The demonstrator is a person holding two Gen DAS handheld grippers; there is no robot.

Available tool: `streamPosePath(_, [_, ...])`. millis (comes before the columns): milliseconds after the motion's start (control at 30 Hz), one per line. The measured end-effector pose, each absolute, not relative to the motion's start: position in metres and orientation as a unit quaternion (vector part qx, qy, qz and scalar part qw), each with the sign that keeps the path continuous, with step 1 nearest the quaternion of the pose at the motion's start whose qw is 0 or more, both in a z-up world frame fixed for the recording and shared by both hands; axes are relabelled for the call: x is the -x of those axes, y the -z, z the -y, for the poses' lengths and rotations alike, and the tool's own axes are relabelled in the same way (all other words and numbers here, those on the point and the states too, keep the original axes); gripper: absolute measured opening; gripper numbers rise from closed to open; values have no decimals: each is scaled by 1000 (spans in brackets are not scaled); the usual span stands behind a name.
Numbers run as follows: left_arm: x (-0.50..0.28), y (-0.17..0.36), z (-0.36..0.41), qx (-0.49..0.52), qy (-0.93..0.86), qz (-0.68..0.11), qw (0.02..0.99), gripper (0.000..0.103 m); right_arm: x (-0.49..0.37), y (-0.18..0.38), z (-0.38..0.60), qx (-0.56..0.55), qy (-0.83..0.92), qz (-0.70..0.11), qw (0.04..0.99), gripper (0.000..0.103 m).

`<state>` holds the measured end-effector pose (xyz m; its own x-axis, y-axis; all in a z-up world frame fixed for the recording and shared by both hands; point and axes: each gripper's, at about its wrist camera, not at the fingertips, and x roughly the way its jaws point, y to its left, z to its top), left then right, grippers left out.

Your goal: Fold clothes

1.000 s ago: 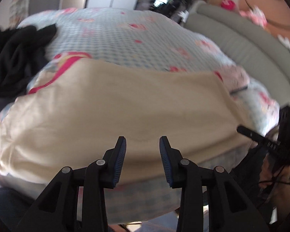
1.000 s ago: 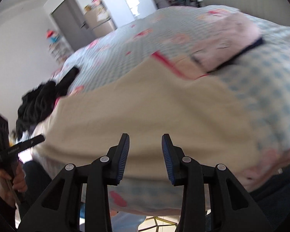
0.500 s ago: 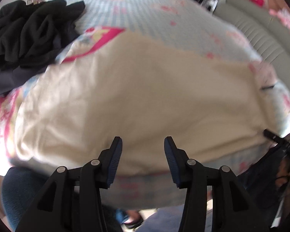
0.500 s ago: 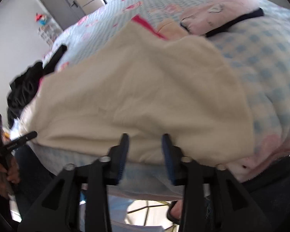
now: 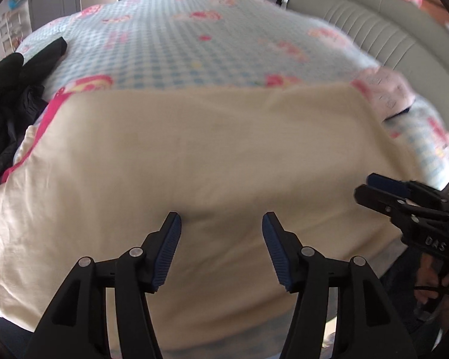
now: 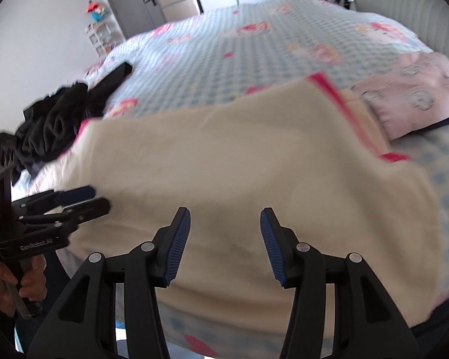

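Left wrist view shows the left gripper (image 5: pixel 221 251) with its jaws spread wider than they were a moment ago, holding nothing, now poised over the near part of the cream garment (image 5: pixel 200 155) instead of hanging off the near edge of the bed (image 5: pixel 194 51). The right gripper (image 6: pixel 225 246) has done the same: jaws parted wide, empty, hovering low over the cloth near the bed's near edge. From where I stand, both have come forward and opened up, which looks like the lead-in to pinching the near hem for a first fold; nothing is gripped yet. The garment lies spread flat across the near half of the bed, a pink trim (image 6: pixel 332 89) showing at its far right corner. A black heap of clothes (image 5: pixel 12 95) sits at the left edge, a pink folded piece (image 6: pixel 410 92) at the right. No baskets or boxes are in sight.
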<state>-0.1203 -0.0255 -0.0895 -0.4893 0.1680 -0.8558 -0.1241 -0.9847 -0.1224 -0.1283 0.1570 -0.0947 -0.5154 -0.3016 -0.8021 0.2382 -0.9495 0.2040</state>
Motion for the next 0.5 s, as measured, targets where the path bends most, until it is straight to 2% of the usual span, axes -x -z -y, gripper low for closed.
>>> streamPosePath(67, [118, 100, 37, 511, -857, 7, 64, 58, 127, 111, -156, -483, 863, 13, 147, 50])
streamPosePath(167, [112, 97, 65, 505, -859, 43, 70, 58, 122, 120, -174, -488, 859, 28, 150, 50])
streamPosePath(300, [112, 66, 93, 455, -885, 64, 70, 58, 122, 95, -196, -460, 877, 44, 136, 50])
streamPosePath(400, [134, 48, 114, 427, -898, 86, 59, 59, 140, 75, -205, -435, 890, 50, 125, 59])
streamPosePath(500, [153, 51, 135, 436, -894, 93, 29, 59, 168, 71, -210, -432, 895, 48, 100, 59])
